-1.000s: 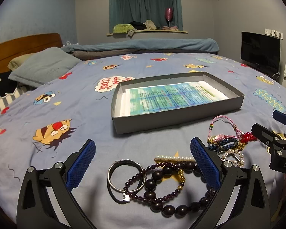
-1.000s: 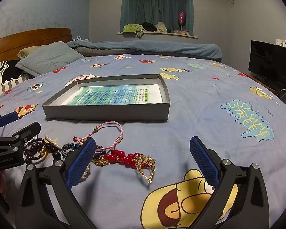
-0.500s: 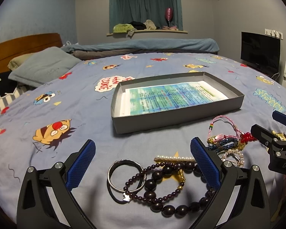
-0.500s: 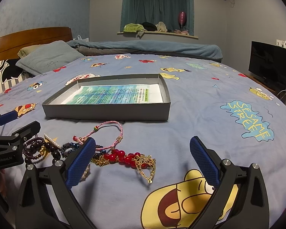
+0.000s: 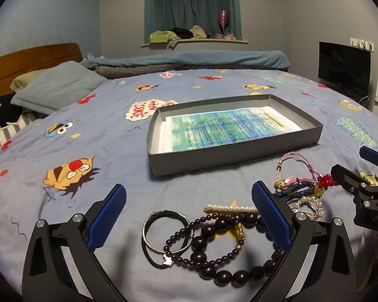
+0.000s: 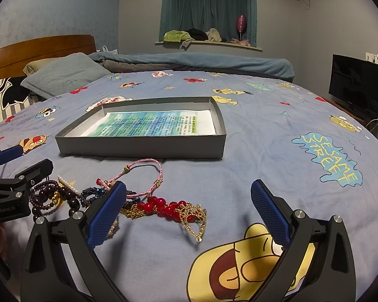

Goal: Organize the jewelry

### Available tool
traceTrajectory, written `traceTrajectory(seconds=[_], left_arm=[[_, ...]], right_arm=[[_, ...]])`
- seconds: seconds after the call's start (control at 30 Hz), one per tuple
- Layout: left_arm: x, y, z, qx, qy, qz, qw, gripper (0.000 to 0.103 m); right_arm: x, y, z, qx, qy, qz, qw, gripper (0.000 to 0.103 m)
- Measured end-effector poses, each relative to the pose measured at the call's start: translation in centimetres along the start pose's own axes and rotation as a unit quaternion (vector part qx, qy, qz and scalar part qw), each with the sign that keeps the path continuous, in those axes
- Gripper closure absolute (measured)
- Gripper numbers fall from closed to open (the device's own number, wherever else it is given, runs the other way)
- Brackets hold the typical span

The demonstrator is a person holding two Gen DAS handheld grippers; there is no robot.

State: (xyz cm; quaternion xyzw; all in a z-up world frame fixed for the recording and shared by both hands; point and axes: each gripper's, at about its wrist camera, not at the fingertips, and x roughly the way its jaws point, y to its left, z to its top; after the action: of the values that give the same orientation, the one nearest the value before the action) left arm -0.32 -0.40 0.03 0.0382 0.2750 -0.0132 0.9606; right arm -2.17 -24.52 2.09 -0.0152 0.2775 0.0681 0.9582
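Note:
A shallow grey box lined with printed paper lies on the bed. In front of it, jewelry is heaped on the sheet. My left gripper stands open above a silver bangle, a dark purple bead bracelet and a pearl hair clip. My right gripper is open too, low over a red bead piece with gold filigree. A pink cord bracelet and a blue bead bracelet lie between the two piles. Nothing is held.
The cartoon-print bedsheet covers the whole working surface. Pillows and a wooden headboard are at the left, a rolled blue blanket along the far side, a dark TV at the right.

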Motion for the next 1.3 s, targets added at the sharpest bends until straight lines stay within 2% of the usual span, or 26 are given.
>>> traceTrajectory(seconds=[0.7, 0.87, 1.07, 1.3], left_arm=[[0.2, 0.2, -0.2, -0.001, 0.003, -0.001, 1.0000, 0.004], [0.6, 0.8, -0.3, -0.010, 0.013, -0.015, 0.9997, 0.004], [0.4, 2.0, -0.2, -0.012, 0.012, -0.027, 0.9995, 0.004], [0.8, 2.6, -0.8, 0.001, 0.037, -0.041, 0.9984, 0.004]], right_arm=[[0.3, 0.1, -0.1, -0.003, 0.004, 0.000, 1.000, 0.005], [0.4, 0.2, -0.1, -0.004, 0.006, 0.001, 1.000, 0.005], [0.7, 0.2, -0.1, -0.007, 0.012, 0.016, 1.000, 0.006], [0.7, -0.2, 0.0, 0.014, 0.014, 0.052, 0.998, 0.006]])
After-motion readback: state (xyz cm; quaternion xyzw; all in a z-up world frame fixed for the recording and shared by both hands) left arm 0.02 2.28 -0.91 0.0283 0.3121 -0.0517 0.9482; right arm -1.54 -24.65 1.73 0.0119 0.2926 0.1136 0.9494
